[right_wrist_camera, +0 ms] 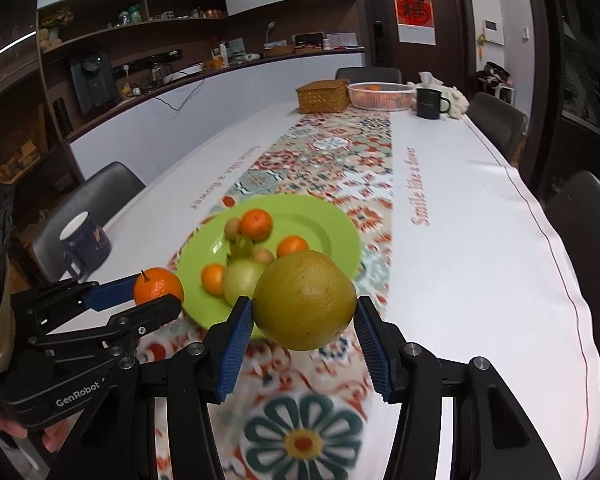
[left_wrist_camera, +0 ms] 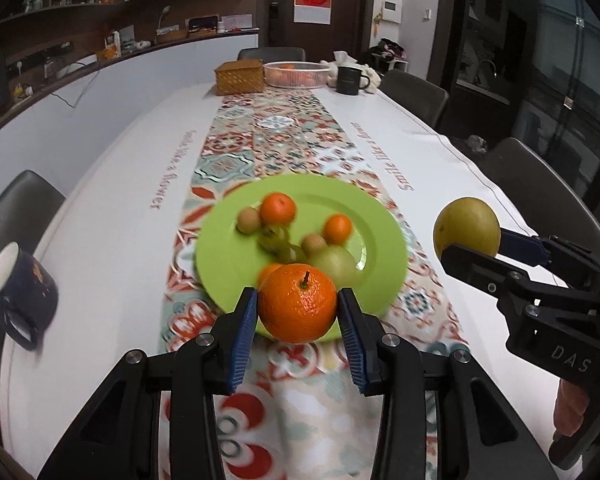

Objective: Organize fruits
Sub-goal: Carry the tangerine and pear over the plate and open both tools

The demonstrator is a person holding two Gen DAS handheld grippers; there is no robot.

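Note:
My left gripper [left_wrist_camera: 298,306] is shut on an orange tangerine [left_wrist_camera: 297,303] with a short stem, held above the near rim of a green plate [left_wrist_camera: 384,236]. My right gripper [right_wrist_camera: 305,312] is shut on a yellow-green pear [right_wrist_camera: 305,299], held above the table to the right of the plate [right_wrist_camera: 332,228]. The plate holds several fruits: tangerines [left_wrist_camera: 277,208], small brown longans [left_wrist_camera: 248,220], a green apple [left_wrist_camera: 337,264] and a green stem. Each gripper shows in the other's view: the right one with the pear [left_wrist_camera: 467,232], the left one with the tangerine [right_wrist_camera: 158,286].
A dark blue mug [left_wrist_camera: 22,294] stands at the table's left edge. At the far end are a wicker box [left_wrist_camera: 239,76], a white bowl of fruit [left_wrist_camera: 296,74], a black mug [left_wrist_camera: 350,79] and tissues. Grey chairs surround the table. A patterned runner [left_wrist_camera: 284,140] runs down the middle.

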